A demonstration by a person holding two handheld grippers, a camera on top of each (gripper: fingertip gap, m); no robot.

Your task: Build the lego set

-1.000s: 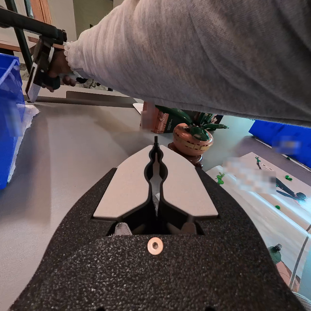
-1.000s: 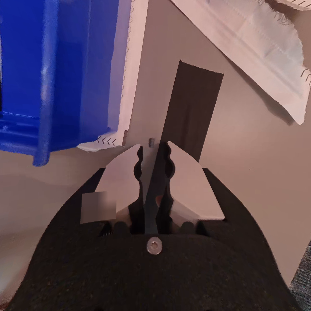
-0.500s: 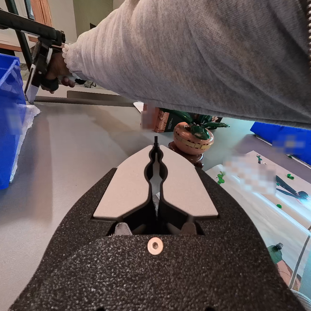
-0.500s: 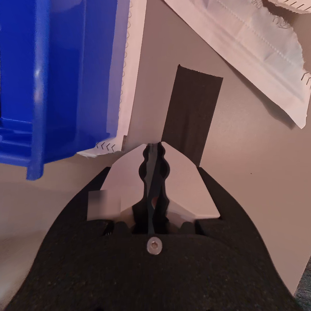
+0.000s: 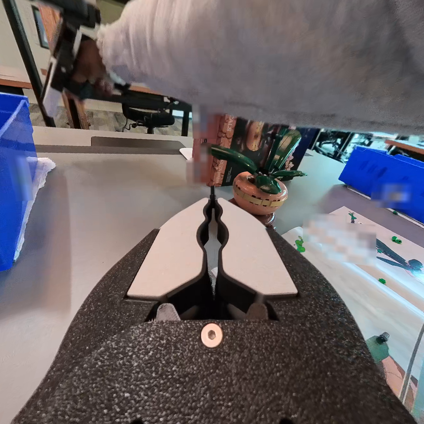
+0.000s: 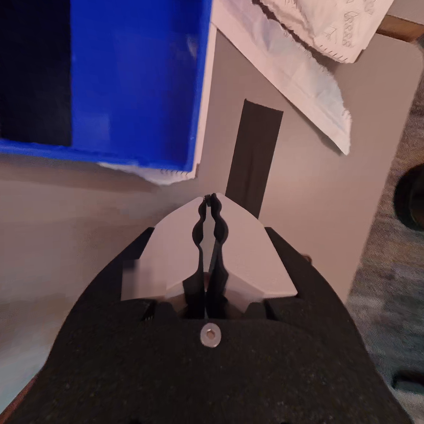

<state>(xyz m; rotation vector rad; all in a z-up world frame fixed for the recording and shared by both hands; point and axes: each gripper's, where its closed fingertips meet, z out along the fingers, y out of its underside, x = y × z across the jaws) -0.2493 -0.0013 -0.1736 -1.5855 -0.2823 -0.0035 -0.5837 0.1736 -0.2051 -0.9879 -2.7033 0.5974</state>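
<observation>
Two grippers, both pinching: left gripper (image 5: 213, 199) on thin black rod (image 5: 212, 192) sticking forward, flowerpot (image 5: 260, 192) just right; right gripper (image 6: 208, 196) on tiny dark piece (image 6: 208, 197), blue bin (image 6: 128, 91) ahead-left.

A: From my left feed: blue bin (image 5: 13, 179) at the left edge of the grey worktop (image 5: 110, 206), white paper (image 5: 44, 167) tucked under it. Brick-built pot plant (image 5: 260, 190) mid-worktop, its box (image 5: 231, 151) standing just behind.

B: Copy. My right feed: black tape strip (image 6: 253, 151) stuck on the worktop, torn white paper bag (image 6: 305, 85) beyond it. Second blue bin (image 5: 385, 174) far right, open booklet (image 5: 344, 275) near it.
</observation>
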